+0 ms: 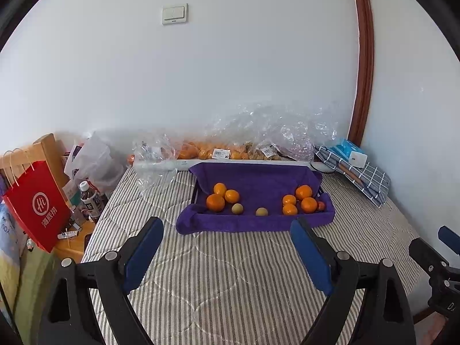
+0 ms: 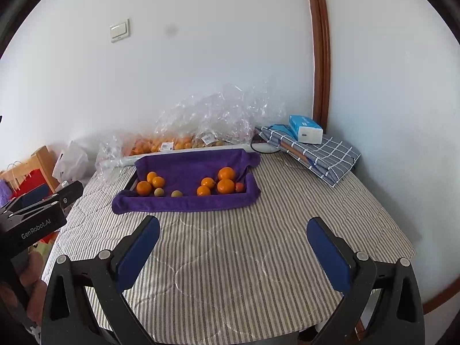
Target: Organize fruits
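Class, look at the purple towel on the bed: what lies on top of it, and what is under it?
On the purple towel lie seven oranges, two yellowish-green fruits and one small red fruit. Under it only a dark tray edge shows; the rest is covered.

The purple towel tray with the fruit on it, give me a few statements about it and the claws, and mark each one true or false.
1. Both claws are open and hold nothing. True: the left claw and the right claw hover over the striped cover.
2. The oranges lie in one heap in the middle of the purple towel. False: three oranges lie at the left, four oranges at the right.
3. Two small yellow-green fruits lie near the towel's front edge. True.
4. A small red fruit sits at the towel's left end. False: it is at the right end.
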`<state>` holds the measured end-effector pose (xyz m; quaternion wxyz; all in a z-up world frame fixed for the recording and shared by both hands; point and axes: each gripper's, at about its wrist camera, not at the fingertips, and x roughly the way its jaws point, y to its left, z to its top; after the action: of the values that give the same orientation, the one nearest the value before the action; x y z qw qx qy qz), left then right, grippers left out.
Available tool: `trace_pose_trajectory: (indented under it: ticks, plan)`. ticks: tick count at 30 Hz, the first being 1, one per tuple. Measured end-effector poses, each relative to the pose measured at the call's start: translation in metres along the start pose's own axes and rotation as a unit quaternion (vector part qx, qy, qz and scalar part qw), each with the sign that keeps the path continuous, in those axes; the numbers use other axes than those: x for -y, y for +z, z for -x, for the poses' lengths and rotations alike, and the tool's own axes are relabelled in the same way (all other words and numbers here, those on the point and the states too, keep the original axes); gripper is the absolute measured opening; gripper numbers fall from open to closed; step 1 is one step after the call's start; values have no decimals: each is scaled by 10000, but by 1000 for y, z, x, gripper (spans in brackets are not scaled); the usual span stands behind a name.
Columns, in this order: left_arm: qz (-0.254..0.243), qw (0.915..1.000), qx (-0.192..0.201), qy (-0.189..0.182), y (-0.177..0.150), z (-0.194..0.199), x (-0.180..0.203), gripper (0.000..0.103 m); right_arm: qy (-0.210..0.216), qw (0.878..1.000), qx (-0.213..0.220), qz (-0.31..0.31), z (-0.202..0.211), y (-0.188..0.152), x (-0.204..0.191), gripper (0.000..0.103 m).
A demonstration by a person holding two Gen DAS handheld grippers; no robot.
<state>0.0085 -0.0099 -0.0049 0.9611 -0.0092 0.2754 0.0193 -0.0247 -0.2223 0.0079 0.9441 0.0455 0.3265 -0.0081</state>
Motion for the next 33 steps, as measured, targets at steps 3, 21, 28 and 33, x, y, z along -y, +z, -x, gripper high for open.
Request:
trace_pose_trajectory:
  ticks: [3, 21, 28, 33]
  plan:
    - [4, 10000, -16, -19, 1, -1, 0, 90, 0, 10000, 16, 20, 1, 1, 0, 101]
    - [-57, 10000, -70, -13, -2, -7, 0, 90, 13, 10000, -3, 45, 0, 2, -4, 101]
    - [-67, 9999, -61, -44, -3, -8, 0, 90, 2, 10000, 25, 11, 0, 1, -1, 101]
    - [-74, 9999, -94, -41, -3, -9, 0, 90, 2, 10000, 8, 1, -2, 1, 0, 101]
